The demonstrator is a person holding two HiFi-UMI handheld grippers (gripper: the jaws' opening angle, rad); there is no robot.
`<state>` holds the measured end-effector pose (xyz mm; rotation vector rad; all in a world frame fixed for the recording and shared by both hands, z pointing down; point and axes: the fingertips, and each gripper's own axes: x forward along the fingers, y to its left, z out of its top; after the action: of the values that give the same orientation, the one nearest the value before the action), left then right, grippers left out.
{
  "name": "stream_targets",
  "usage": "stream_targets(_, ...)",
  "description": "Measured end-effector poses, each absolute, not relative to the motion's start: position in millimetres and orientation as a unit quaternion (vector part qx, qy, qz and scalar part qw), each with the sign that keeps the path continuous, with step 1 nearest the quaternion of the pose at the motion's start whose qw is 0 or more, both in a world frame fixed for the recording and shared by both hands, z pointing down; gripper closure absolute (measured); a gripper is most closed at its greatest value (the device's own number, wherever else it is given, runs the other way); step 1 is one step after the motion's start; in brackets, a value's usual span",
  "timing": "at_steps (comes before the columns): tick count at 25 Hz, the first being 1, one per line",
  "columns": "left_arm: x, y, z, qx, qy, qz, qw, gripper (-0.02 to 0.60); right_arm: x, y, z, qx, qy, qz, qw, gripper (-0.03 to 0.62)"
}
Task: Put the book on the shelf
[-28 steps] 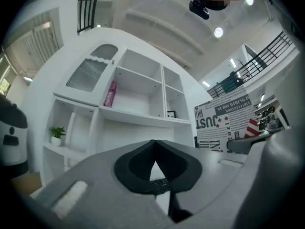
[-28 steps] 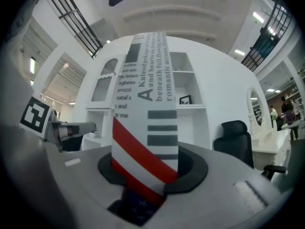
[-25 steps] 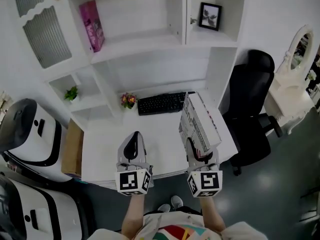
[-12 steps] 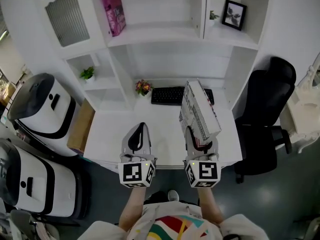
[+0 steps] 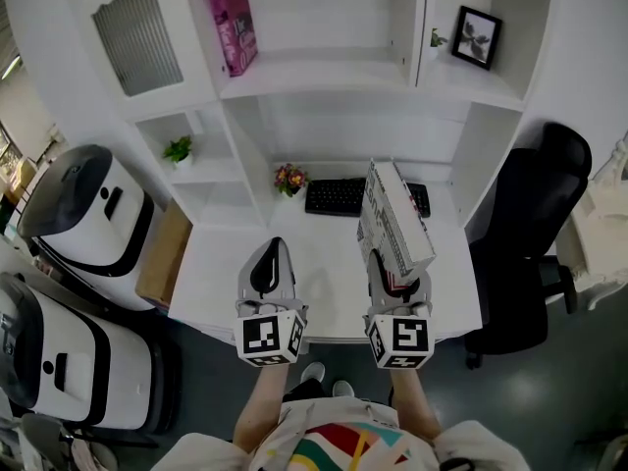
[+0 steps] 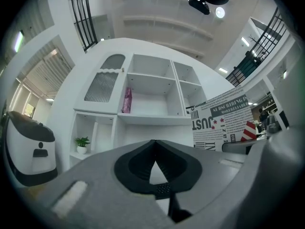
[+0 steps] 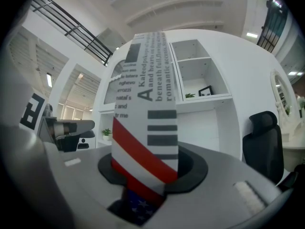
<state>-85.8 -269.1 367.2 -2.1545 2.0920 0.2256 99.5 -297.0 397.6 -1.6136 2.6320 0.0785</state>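
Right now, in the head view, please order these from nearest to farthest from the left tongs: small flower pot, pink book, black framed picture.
1. Small flower pot, on the white desk ahead.
2. Pink book, upper shelf, left.
3. Black framed picture, upper right compartment.

A black keyboard [image 5: 332, 196] lies at the back of the white tabletop [image 5: 226, 263], with a small pot of flowers [image 5: 289, 179] just beside its left end. A black office chair [image 5: 535, 199] stands to the right, and a brown cardboard box [image 5: 164, 255] and two white-and-black machines [image 5: 83, 214] stand to the left. Higher up are a leaning pink box [image 5: 236, 25], a little green plant [image 5: 178, 150] and a framed picture [image 5: 477, 36].
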Motion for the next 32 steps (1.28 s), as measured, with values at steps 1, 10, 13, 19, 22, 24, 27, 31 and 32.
stream_targets(1,-88,-274,367,-0.715,0.692,0.075,0.064,0.578,97,-301,397,-0.524,0.851,0.026,0.026,0.439)
stream_targets(10,-104,-311,359,-0.729,0.676,0.084,0.07,0.578,86,-318,393,-0.537,0.842,0.014,0.05,0.437)
stream_targets(13,-108,-318,361,-0.73,0.675,0.082,0.065,0.578,85,-322,398,-0.55,0.834,0.01,0.043,0.439)
stream_targets(19,-108,-326,349,-0.744,0.66,0.08,0.074,0.578,74,-322,390,-0.547,0.836,0.004,0.054,0.439)
stream_targets(22,-109,-328,341,-0.75,0.652,0.078,0.08,0.578,68,-326,382,-0.549,0.834,0.011,0.046,0.437)
stream_targets(24,-111,-330,335,-0.753,0.648,0.078,0.084,0.579,64,-331,376,-0.546,0.837,0.007,0.042,0.438)
stream_targets(27,-116,-333,326,-0.754,0.646,0.081,0.091,0.58,62,-338,361,-0.547,0.836,-0.006,0.041,0.439)
stream_targets(31,-125,-337,314,-0.753,0.646,0.083,0.096,0.58,62,-350,328,-0.55,0.834,-0.005,0.042,0.438)
stream_targets(32,-127,-338,312,-0.752,0.646,0.083,0.097,0.58,63,-353,318,-0.55,0.834,-0.003,0.043,0.438)
